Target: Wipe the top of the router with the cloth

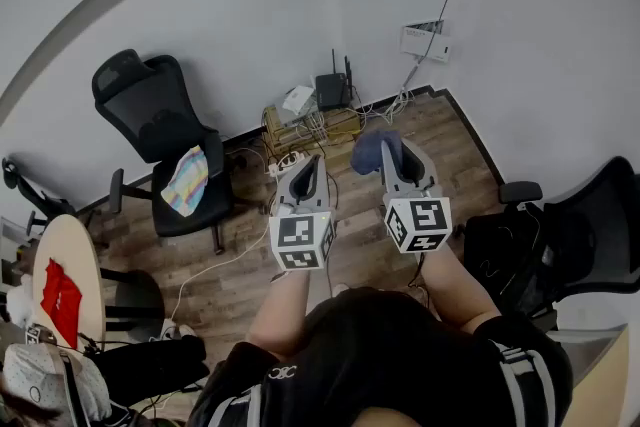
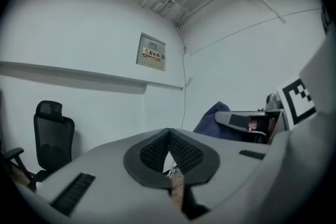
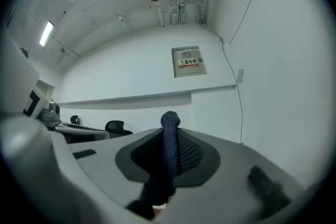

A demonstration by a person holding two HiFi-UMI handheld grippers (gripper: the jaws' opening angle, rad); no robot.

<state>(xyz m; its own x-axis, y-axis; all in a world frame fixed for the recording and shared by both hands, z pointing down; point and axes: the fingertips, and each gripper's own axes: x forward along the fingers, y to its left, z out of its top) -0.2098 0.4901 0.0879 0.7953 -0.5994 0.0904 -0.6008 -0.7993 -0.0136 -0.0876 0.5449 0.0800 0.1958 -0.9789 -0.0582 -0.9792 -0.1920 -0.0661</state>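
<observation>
The black router (image 1: 332, 91) with upright antennas stands on a low wooden rack (image 1: 340, 126) in the room's far corner. My right gripper (image 1: 392, 142) is shut on a dark blue cloth (image 1: 368, 153), held in the air short of the rack. In the right gripper view the cloth (image 3: 169, 147) runs up between the pads and sticks out past the tips. My left gripper (image 1: 313, 159) hovers beside it, shut with nothing between its pads (image 2: 157, 150). The cloth (image 2: 212, 117) also shows to the right in the left gripper view.
A white device (image 1: 298, 100) and tangled cables share the rack. A black office chair (image 1: 160, 120) with a colourful cloth (image 1: 187, 180) stands at left, another chair (image 1: 565, 235) at right. A round table (image 1: 70, 255) bears a red item. A wall box (image 1: 425, 40) hangs above the corner.
</observation>
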